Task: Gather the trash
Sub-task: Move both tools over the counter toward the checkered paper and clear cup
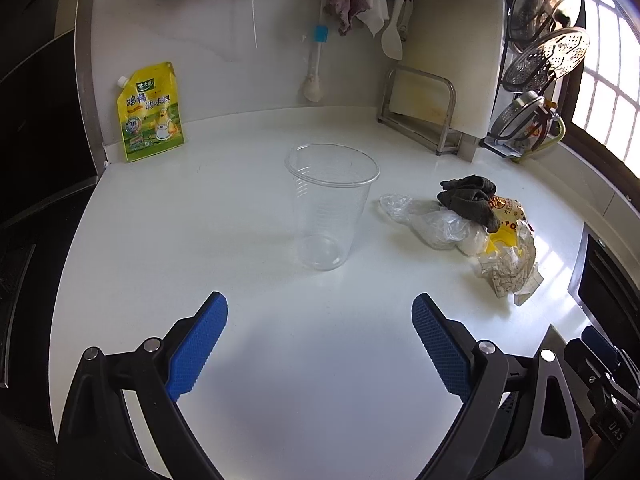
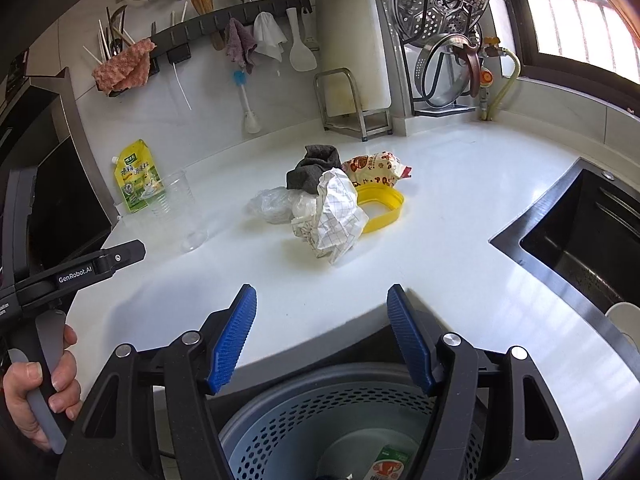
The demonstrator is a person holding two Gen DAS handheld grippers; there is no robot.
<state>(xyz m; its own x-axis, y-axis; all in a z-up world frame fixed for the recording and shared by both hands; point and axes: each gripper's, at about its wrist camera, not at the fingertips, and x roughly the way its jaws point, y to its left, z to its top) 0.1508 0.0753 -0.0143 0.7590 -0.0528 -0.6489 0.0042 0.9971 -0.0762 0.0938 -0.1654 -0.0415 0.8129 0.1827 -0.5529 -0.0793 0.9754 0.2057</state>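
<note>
A clear plastic cup stands upright on the white counter, straight ahead of my open, empty left gripper; it also shows in the right wrist view. A trash pile lies to its right: clear plastic bag, dark grey cloth, crumpled checked paper, yellow ring lid, printed snack bag. My right gripper is open and empty, above a perforated bin below the counter edge, with a wrapper inside.
A yellow seasoning pouch leans on the back wall. A metal rack with a cutting board and pot lids stands at the back right. A black sink is at the right. Cloths and utensils hang on a wall rail.
</note>
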